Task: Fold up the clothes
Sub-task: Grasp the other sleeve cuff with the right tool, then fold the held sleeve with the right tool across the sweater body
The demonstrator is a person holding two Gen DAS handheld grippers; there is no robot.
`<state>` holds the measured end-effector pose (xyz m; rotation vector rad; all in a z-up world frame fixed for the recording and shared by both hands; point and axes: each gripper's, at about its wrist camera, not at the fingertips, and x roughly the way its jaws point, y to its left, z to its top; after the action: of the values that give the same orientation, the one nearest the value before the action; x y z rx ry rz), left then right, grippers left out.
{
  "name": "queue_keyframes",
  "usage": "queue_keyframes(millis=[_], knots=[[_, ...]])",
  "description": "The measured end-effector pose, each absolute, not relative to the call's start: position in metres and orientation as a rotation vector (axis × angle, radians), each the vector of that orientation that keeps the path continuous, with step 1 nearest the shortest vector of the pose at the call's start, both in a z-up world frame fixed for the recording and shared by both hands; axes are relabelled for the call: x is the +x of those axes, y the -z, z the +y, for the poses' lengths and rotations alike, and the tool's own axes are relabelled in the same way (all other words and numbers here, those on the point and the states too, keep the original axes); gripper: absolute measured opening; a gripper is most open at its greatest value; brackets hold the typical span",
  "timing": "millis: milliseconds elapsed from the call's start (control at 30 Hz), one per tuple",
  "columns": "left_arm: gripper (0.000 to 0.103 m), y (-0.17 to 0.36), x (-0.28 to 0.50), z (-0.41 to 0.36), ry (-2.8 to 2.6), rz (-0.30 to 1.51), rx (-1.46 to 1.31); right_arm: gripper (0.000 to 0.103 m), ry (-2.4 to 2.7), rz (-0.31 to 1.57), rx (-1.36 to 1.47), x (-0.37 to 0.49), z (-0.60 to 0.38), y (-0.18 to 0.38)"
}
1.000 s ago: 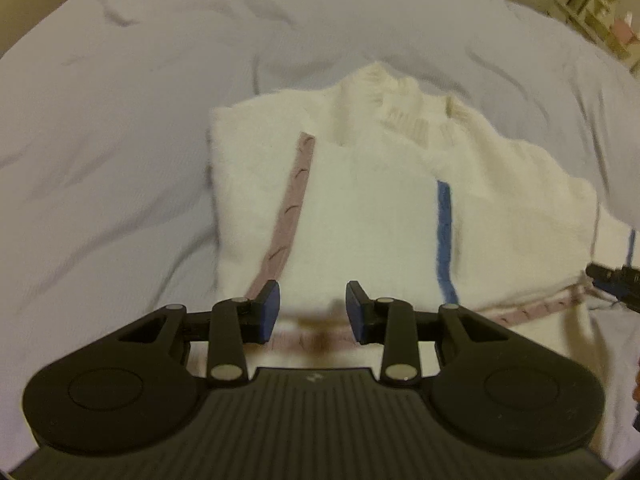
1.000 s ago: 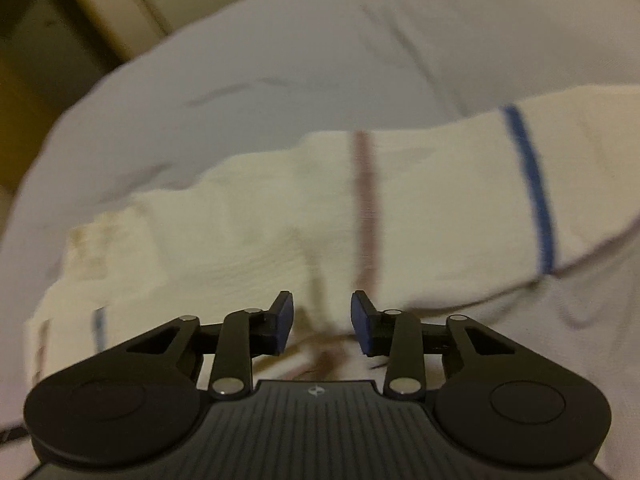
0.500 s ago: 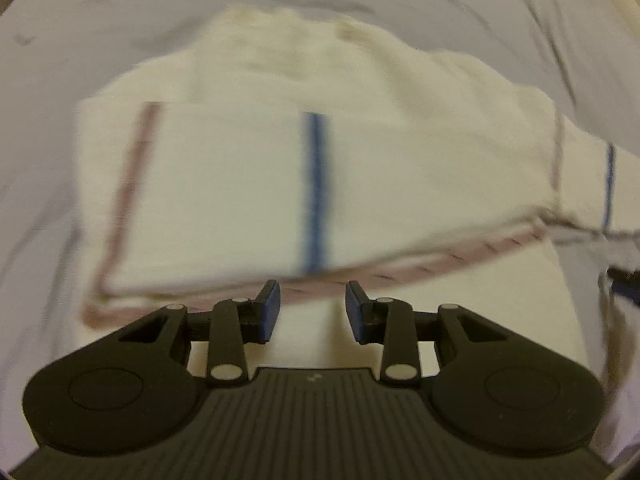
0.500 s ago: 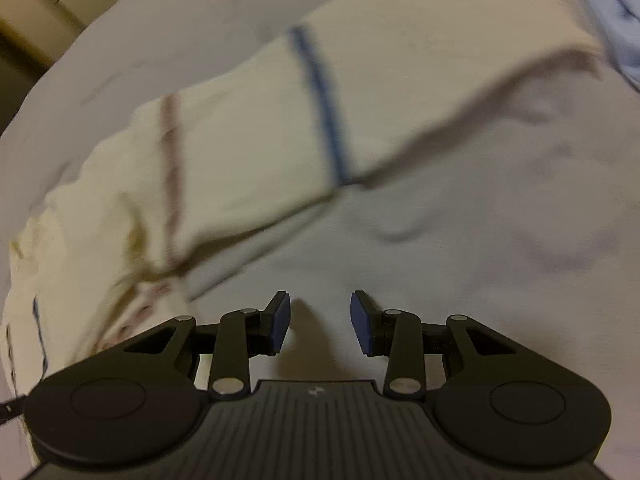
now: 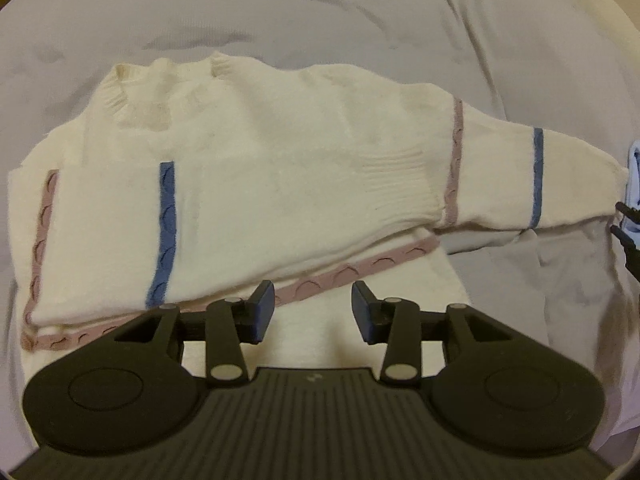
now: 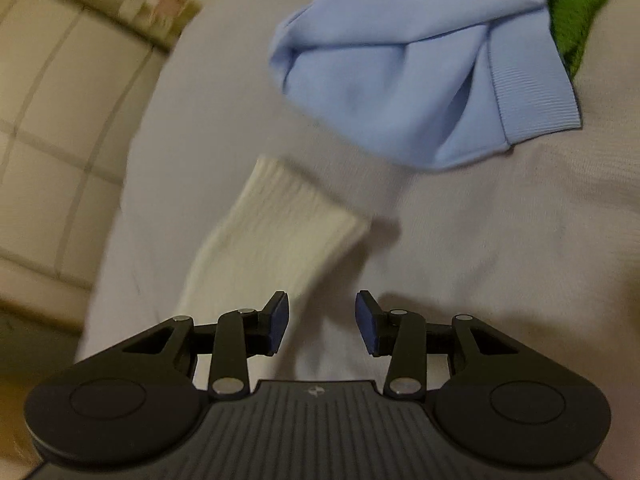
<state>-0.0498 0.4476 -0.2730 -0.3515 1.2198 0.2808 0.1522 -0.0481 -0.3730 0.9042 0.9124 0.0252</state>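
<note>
A cream knit sweater [image 5: 280,168] with blue and mauve stripes lies on the grey bedsheet [image 5: 320,12]. One sleeve is folded across its body; the other sleeve [image 5: 520,176] stretches out to the right. My left gripper [image 5: 313,312] is open and empty, just above the sweater's near hem. My right gripper [image 6: 322,322] is open and empty, hovering by the ribbed cuff [image 6: 288,224] of the outstretched sleeve; its fingertips [image 5: 624,224] show at the right edge of the left wrist view.
A light blue garment [image 6: 420,64] lies crumpled on the sheet beyond the cuff, with a green one [image 6: 580,12] behind it. The bed's edge and a tiled floor [image 6: 52,112] are to the left in the right wrist view.
Both grippers stayed open. My left gripper swung right along the sweater's hem. My right gripper moved along the outstretched sleeve to its cuff, bringing the blue garment into view.
</note>
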Motion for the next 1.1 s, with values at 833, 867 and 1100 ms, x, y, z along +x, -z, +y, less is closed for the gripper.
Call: queue_keyframes(millis=[833, 867, 1100], knots=[[0.037, 0.222, -0.191, 0.569, -0.483, 1.101, -0.534, 0.01, -0.817, 0.735, 0.057, -0.018, 0.277, 0.192], [0.037, 0.222, -0.197, 0.576, -0.488, 1.096, -0.544, 0.015, -0.881, 0.777, 0.034, -0.028, 0.298, 0.19], [0.037, 0.234, -0.202, 0.599, -0.437, 1.087, -0.626, 0.056, -0.951, 0.961, -0.091, -0.062, 0.362, 0.207]])
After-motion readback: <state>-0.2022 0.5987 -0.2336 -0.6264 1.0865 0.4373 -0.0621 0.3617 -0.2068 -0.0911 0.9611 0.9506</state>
